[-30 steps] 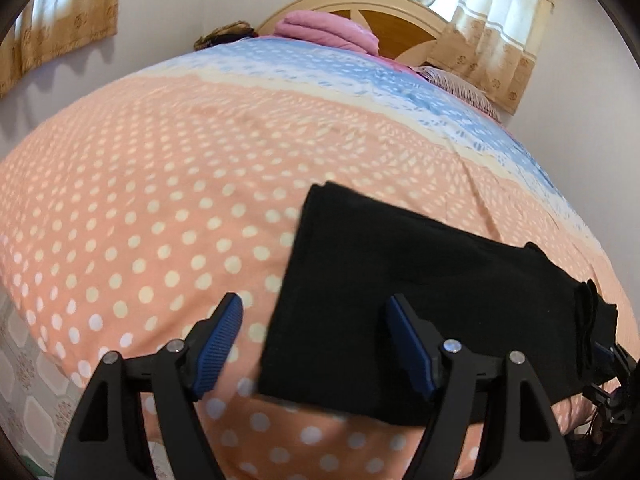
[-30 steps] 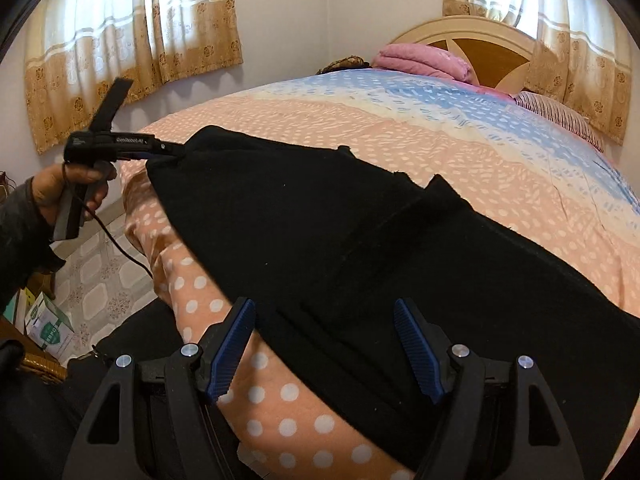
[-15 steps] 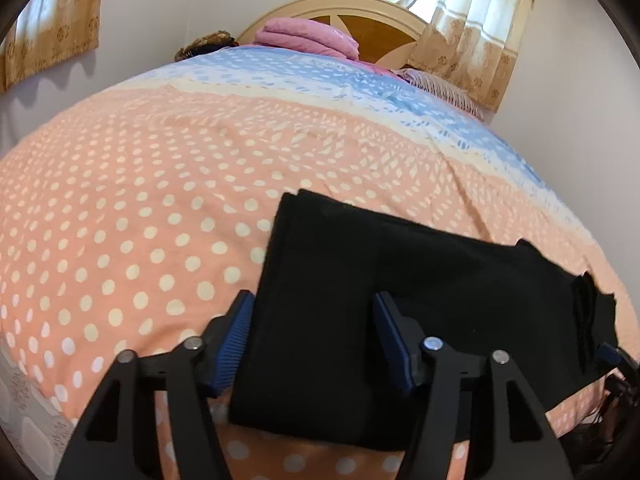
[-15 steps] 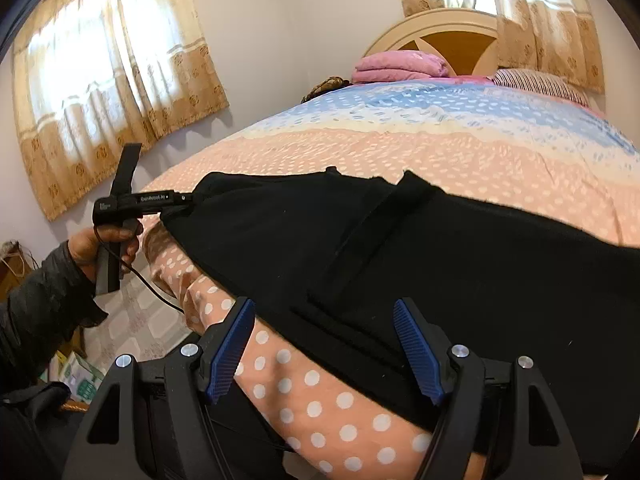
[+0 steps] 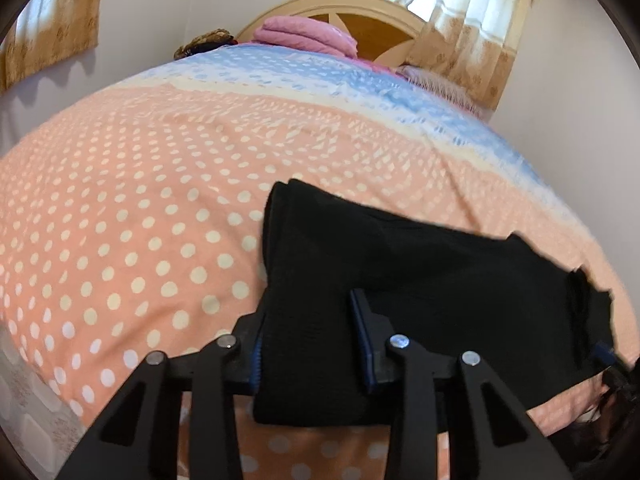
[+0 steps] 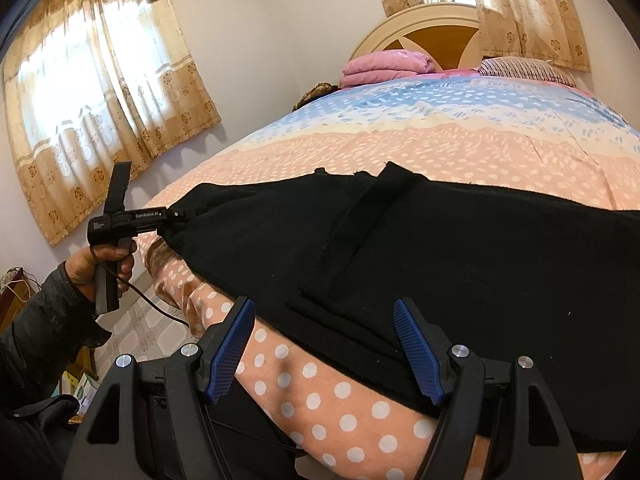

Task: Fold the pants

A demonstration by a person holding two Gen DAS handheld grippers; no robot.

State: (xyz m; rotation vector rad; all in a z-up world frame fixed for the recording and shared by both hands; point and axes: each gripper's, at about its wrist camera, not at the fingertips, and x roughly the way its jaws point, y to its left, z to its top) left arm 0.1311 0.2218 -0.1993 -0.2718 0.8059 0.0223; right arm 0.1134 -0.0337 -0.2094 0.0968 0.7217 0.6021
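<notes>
Black pants (image 5: 420, 272) lie flat across the near side of a peach polka-dot bed cover (image 5: 120, 220). My left gripper (image 5: 308, 308) straddles the pants' left end corner. Its jaws are closing with the fabric between them and a wide gap still showing. One blue pad (image 5: 364, 340) rests against the cloth; the other is mostly hidden by it. The right wrist view shows the left gripper (image 6: 176, 214) at that same end of the pants (image 6: 460, 260). My right gripper (image 6: 322, 312) hangs open over the pants' near edge, at the bed's edge, with nothing pinched.
A folded pink blanket (image 6: 386, 66) and a striped pillow (image 6: 520, 68) lie by the wooden headboard (image 5: 360, 16). Curtained windows (image 6: 100, 92) stand on the left and behind the bed. A person's hand (image 6: 100, 260) holds the left gripper over the tiled floor (image 6: 136, 320).
The left gripper has slid right onto the pants' corner and its jaws have narrowed around it. The right gripper has rolled, so its view tilts; its jaws stay as wide as before.
</notes>
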